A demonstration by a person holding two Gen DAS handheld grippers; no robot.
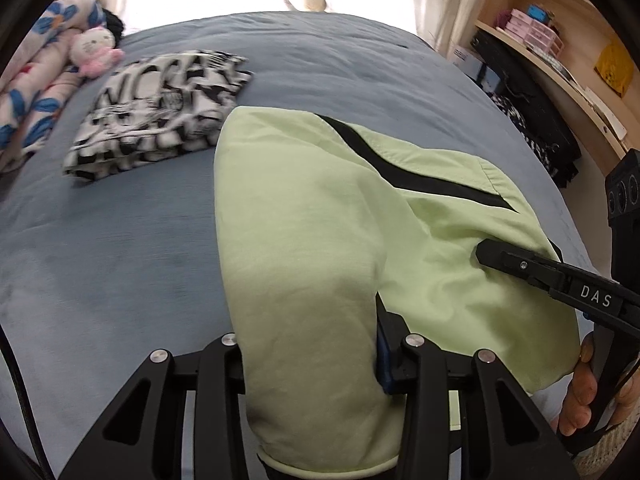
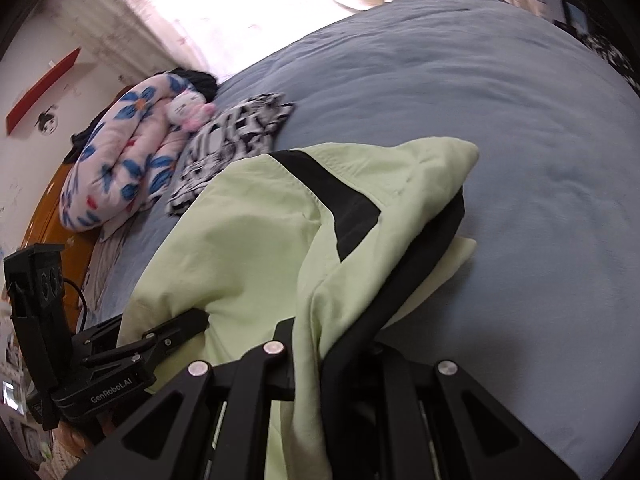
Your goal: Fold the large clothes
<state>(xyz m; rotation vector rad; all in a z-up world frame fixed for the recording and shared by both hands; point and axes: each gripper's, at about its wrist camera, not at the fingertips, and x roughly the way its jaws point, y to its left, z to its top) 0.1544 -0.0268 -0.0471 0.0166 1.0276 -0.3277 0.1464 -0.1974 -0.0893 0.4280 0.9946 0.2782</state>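
A light green garment (image 1: 304, 208) with a black stripe hangs bunched over the blue bed (image 1: 120, 260), lifted at its near end. My left gripper (image 1: 312, 344) is shut on a thick fold of it, and the cloth hides the fingertips. My right gripper (image 1: 486, 254) comes in from the right, pinching the garment's right side, with a person's hand (image 1: 580, 384) on its handle. In the right wrist view the green garment (image 2: 248, 240) drapes through my right gripper (image 2: 320, 344), black lining showing. There the left gripper (image 2: 196, 320) bites the cloth's left edge.
A folded black-and-white garment (image 1: 160, 108) lies on the bed beyond the green one. At the far left a floral blanket (image 1: 36, 92) and a pink plush toy (image 1: 94, 50) rest. A wooden shelf (image 1: 560, 52) with boxes stands to the right of the bed.
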